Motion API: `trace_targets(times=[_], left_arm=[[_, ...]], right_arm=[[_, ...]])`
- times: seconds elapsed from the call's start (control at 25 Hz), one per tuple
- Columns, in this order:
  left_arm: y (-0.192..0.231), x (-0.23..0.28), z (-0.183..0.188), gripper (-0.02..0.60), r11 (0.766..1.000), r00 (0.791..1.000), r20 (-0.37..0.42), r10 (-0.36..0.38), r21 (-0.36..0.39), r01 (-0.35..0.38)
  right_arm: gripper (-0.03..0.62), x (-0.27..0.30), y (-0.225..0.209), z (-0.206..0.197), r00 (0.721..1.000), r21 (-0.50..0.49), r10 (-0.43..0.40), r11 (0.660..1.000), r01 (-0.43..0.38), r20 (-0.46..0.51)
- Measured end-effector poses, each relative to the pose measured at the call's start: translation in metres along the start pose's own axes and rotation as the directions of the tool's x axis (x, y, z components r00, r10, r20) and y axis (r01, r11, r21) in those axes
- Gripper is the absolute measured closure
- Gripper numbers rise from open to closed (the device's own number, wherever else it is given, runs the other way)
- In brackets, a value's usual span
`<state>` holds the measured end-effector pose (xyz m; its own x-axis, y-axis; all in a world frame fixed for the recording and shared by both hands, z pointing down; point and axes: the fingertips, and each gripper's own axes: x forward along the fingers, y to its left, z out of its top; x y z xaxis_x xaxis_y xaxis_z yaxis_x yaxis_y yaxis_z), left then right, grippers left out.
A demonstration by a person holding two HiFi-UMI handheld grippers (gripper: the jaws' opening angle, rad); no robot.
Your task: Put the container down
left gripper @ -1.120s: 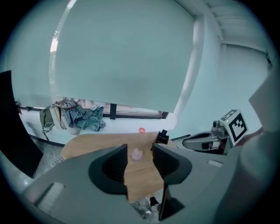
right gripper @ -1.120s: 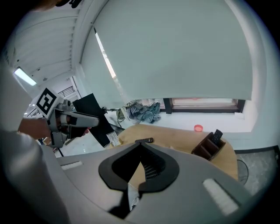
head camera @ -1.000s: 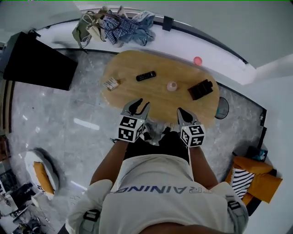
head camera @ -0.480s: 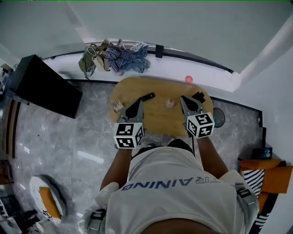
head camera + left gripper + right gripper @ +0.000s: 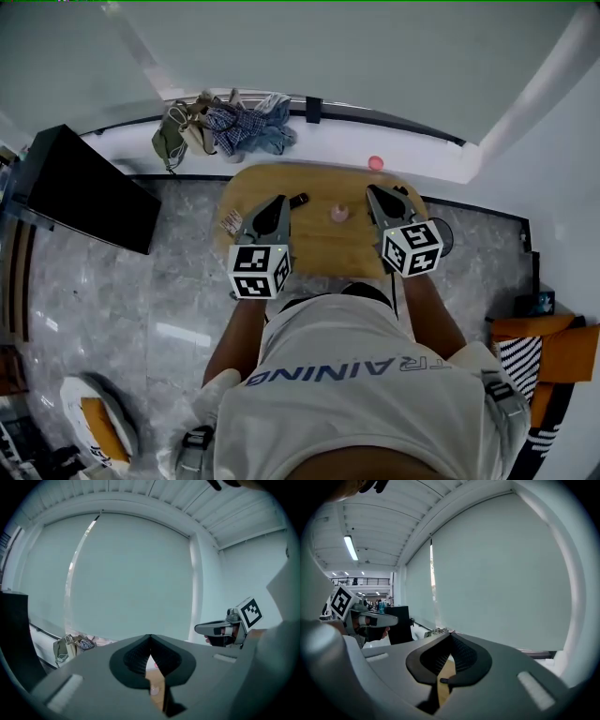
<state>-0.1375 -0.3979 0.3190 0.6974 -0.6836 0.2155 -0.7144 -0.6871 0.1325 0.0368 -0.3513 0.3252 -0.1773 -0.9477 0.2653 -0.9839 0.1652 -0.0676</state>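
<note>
Since the jaws of the left gripper point(image 5: 277, 201) and right gripper point(image 5: 373, 191) are pressed together on nothing, the container point(image 5: 338, 214) stands free at mid-tabletop point(image 5: 319, 246), below and between them, marginally nearer the right.

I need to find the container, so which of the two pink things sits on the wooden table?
The pale pink container, on the table right of the black remote. The brighter pink object lies on the white ledge behind it.

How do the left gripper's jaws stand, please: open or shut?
Shut: the left gripper shows its jaw tips meeting in its own view, nothing held between them.
</note>
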Motion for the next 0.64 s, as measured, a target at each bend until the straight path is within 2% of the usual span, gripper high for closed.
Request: trace_targets(times=[0.64], left_arm=[[-0.0053,-0.007,-0.01,0.583,0.999,0.999,-0.022,-0.034,-0.002,0.034]], right_arm=[[0.579,-0.0048,0.0055,-0.0067,1.0,-0.008,-0.011,1.0,0.011,0.0]])
